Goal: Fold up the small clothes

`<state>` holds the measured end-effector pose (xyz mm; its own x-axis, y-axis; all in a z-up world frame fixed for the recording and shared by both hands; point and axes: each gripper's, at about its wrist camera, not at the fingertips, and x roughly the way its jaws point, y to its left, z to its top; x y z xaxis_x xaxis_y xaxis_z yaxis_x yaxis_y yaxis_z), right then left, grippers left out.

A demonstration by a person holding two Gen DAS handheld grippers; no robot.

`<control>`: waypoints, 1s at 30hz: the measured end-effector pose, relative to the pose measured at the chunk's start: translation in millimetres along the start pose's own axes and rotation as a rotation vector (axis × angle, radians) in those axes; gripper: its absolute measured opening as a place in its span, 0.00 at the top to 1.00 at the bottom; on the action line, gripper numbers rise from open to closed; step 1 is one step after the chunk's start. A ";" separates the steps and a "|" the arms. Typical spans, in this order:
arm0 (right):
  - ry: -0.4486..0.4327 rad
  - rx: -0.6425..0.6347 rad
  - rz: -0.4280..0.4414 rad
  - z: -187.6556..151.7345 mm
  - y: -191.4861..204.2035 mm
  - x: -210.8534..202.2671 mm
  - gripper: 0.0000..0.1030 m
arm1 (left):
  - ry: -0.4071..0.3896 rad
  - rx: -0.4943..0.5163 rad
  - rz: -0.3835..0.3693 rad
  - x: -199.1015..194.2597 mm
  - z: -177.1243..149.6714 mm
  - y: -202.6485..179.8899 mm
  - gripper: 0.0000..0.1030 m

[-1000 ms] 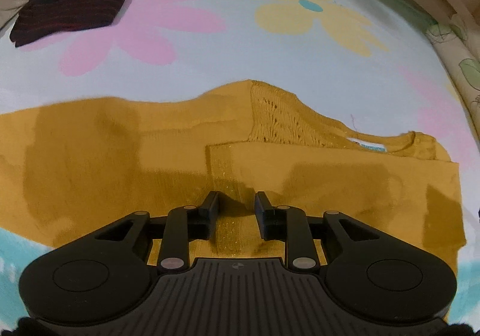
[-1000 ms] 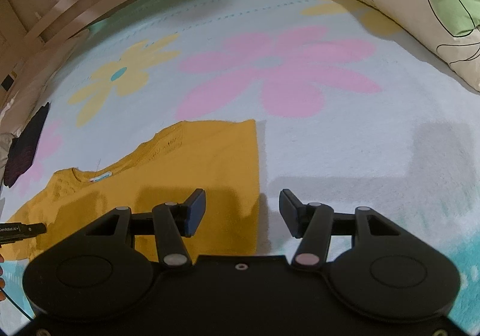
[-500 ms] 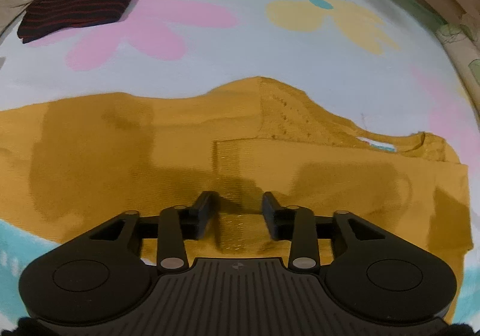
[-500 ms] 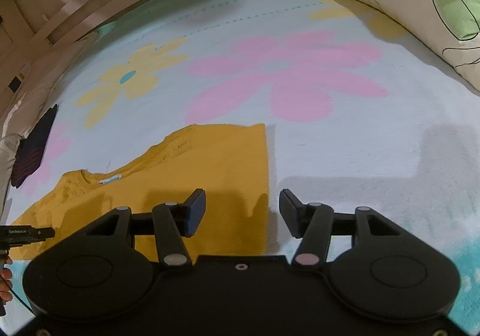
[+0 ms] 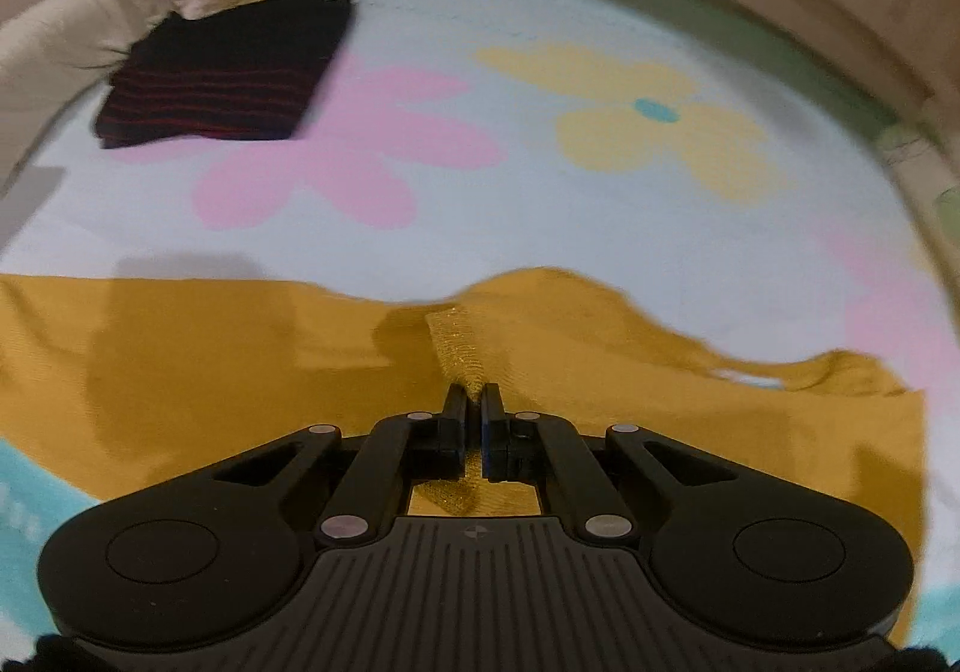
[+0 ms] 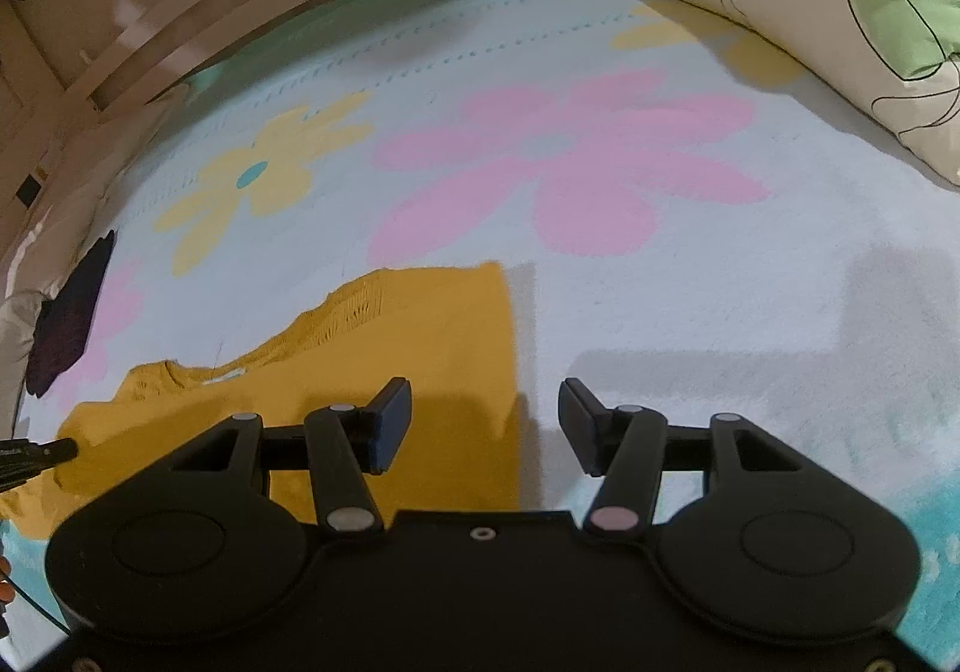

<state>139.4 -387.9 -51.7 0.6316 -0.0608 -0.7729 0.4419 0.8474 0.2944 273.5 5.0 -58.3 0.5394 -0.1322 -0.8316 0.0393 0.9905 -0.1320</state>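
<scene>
A mustard-yellow knit top [image 5: 210,372] lies spread on the flower-print bedspread, partly folded. My left gripper [image 5: 474,402] is shut on the glittery sleeve cuff [image 5: 459,348] of the top and lifts it a little off the cloth. In the right wrist view the same top [image 6: 420,348] lies at the lower left with a straight folded edge on its right. My right gripper [image 6: 485,408] is open and empty, hovering over that folded edge, with one finger above the top and the other above bare bedspread.
A folded dark garment with red stripes [image 5: 228,72] lies at the far left on the bedspread [image 5: 600,228]. A leaf-print duvet [image 6: 840,12] is piled at the right. A wooden bed frame [image 6: 240,0] runs along the back. A beige pillow [image 5: 54,42] sits far left.
My left gripper has closed on the sleeve cuff and raised it, and the view has tilted up. My right gripper has stayed open and barely moved.
</scene>
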 end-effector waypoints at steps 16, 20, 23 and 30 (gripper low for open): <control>0.208 -0.137 -0.163 -23.7 17.9 48.8 0.40 | -0.017 -0.059 -0.001 -0.2 6.7 40.3 0.41; 0.162 -0.132 -0.149 -20.1 22.1 39.1 0.40 | -0.044 -0.077 0.052 -12.2 10.5 74.6 0.40; 0.110 -0.136 -0.123 -15.7 32.4 27.0 0.40 | -0.058 -0.110 0.068 -18.0 11.9 104.5 0.40; 0.061 -0.164 -0.013 -14.0 68.8 7.0 0.37 | -0.114 -0.249 0.142 -36.9 10.5 179.1 0.40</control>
<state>165.3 -322.7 -44.7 0.5844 -0.0440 -0.8102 0.3369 0.9216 0.1929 269.5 187.8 -45.6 0.6160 0.0257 -0.7873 -0.2427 0.9570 -0.1587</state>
